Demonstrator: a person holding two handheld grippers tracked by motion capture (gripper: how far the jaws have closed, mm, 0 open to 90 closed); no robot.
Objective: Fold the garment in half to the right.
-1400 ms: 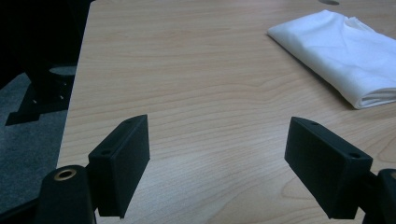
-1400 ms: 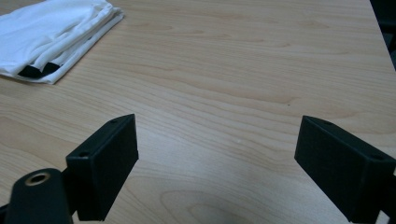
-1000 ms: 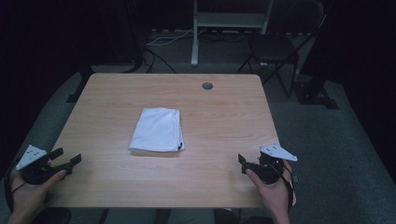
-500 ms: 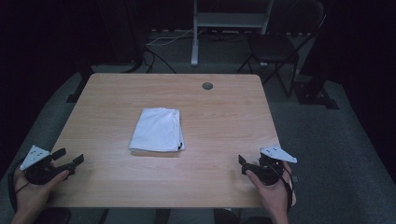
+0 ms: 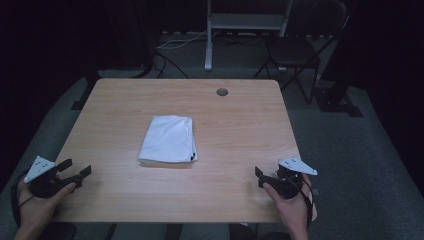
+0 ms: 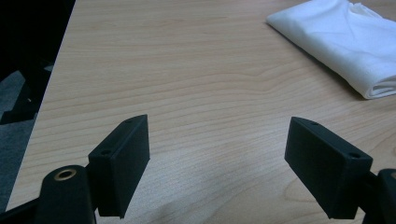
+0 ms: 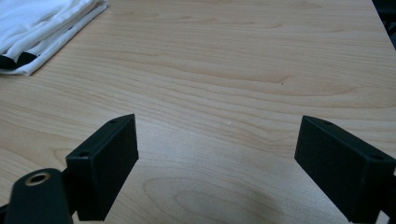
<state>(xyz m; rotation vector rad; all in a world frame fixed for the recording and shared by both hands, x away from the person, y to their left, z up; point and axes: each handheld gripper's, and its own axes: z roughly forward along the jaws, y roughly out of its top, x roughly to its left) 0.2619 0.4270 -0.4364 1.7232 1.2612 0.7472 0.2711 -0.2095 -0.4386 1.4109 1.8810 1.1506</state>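
High view: the folded white cloth (image 5: 167,140) lies mid-desk (image 5: 240,125), long axis running away from the person, left claw (image 5: 75,172) slightly nearer than right claw (image 5: 261,176). Left gripper view: jaws wide, cloth ahead-right. Right gripper view: jaws wide, cloth ahead-left

A white folded cloth (image 5: 168,139) lies flat on the wooden counter (image 5: 240,125), left of its centre. Stacked fold edges run along the cloth's right side, with a small dark mark at its near right corner.
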